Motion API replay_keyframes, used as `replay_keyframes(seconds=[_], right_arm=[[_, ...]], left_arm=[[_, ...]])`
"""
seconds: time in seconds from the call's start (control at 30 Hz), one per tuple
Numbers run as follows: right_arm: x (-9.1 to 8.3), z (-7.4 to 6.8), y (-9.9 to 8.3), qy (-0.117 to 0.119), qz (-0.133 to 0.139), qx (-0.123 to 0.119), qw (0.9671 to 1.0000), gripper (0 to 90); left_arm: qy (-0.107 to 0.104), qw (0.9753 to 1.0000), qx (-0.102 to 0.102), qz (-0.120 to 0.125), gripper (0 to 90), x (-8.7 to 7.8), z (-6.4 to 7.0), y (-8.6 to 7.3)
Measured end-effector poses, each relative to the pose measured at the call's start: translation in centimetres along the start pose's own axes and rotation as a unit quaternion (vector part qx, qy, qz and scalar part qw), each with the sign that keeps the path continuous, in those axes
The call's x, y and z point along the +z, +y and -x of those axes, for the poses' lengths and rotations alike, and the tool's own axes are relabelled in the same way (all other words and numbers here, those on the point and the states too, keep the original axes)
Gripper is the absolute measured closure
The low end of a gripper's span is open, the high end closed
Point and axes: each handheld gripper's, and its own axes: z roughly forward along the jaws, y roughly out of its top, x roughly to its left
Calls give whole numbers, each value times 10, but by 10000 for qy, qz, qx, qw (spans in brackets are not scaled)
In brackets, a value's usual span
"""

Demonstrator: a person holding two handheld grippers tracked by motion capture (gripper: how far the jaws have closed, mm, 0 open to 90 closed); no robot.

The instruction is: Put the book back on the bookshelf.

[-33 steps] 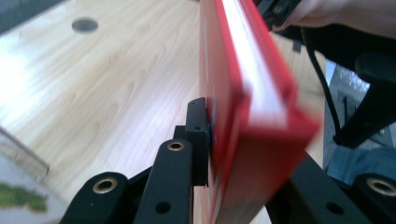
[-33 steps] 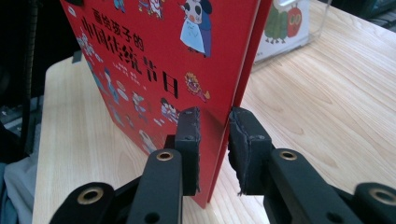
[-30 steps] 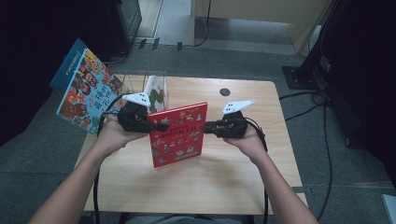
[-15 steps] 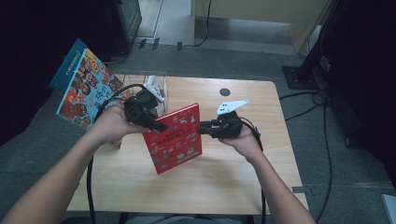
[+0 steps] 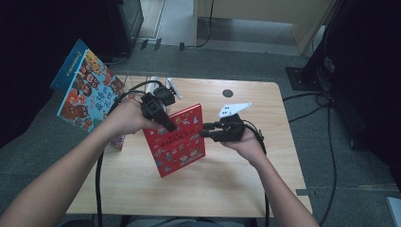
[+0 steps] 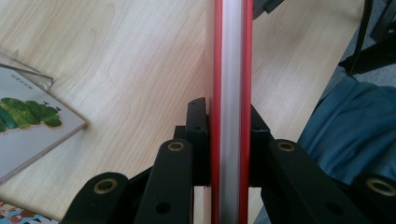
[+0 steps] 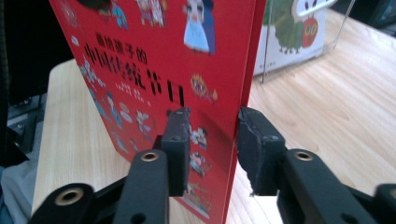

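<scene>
Red picture book (image 5: 178,140) held above the wooden table (image 5: 246,189), tilted, long axis running from upper right down to lower left. Upper edge clamped tight in left gripper (image 6: 227,121); right edge straddled by right gripper (image 7: 212,140), jaws parted, one each side.

This looks like a lab or studio set up for recording. A small wooden table (image 5: 246,170) stands alone on grey carpet (image 5: 331,156), cables (image 5: 326,113) trail across the floor, and a black stand base (image 5: 307,78) sits to one side. The surroundings are dark and bare, with dark equipment (image 5: 127,19) behind.
</scene>
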Motion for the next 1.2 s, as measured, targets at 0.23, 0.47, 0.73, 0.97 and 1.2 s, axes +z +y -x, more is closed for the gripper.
replay_keyframes(seconds=[0.23, 0.47, 0.73, 0.97, 1.2], right_arm=[[-1, 4, -18, -56, -25, 108, 9999, 581], [-5, 9, -45, -518, -157, 182, 9984, 498], [7, 12, -79, -737, -248, 385, 9962, 480], [19, 16, -99, -977, -579, 455, 9925, 446], [28, 18, -104, -1235, -812, 541, 9875, 411]], left_arm=[[61, 9999, -31, 99, 802, -8, 0, 3], [116, 9991, -294, 293, 802, -34, -8, -6], [120, 9965, -719, 419, 801, -52, -24, -36], [200, 9929, -1039, 544, 800, -66, -34, -63], [209, 9874, -1388, 730, 799, -79, -43, -91]])
